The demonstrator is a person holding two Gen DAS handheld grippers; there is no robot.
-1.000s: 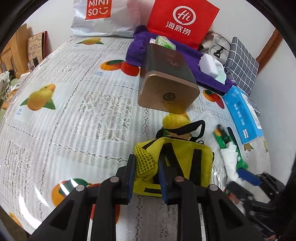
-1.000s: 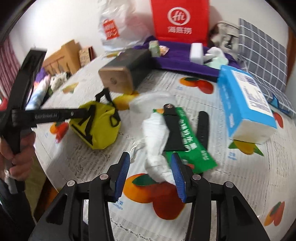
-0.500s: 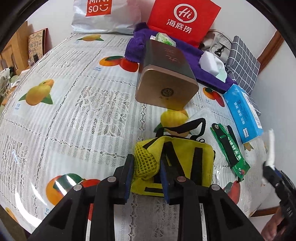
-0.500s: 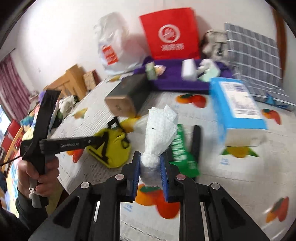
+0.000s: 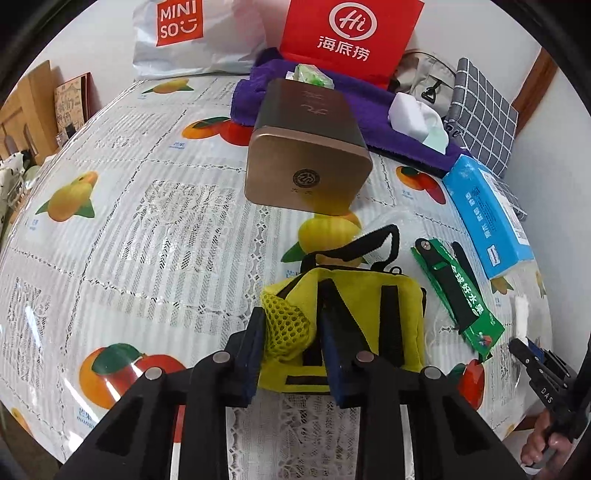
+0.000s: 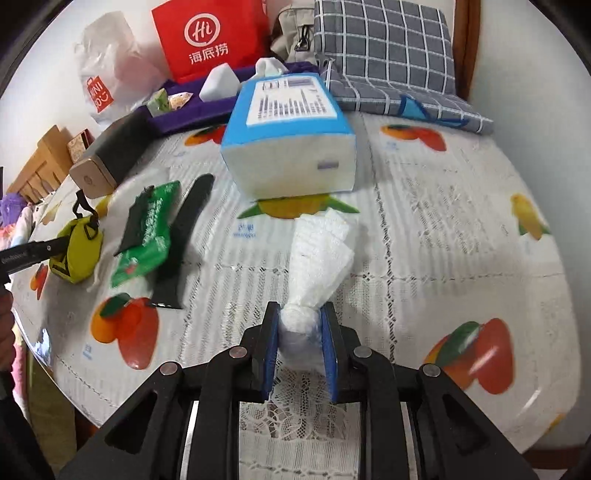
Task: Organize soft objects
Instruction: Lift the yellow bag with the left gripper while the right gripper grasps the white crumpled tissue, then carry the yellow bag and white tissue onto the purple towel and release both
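Right wrist view first: the right gripper has its blue pads clamped on the twisted neck of a white tissue wad, and the loose end fans out ahead of the fingers, above the fruit-print tablecloth. Just beyond the tissue sits a blue tissue box, with a green packet and a black strap lying side by side to its left. Over on the left wrist view, the left gripper is pinching the mesh corner of a small yellow bag, pads pressed in on either side of the netting, and the bag rests on the table near its front edge. A bronze tin lies on its side behind the bag, and farther back a purple towel carries a white tissue pack. A red bag and a white Miniso bag stand against the wall at the far end. A grey checked cushion lies behind the blue box, at the right rear of the table.
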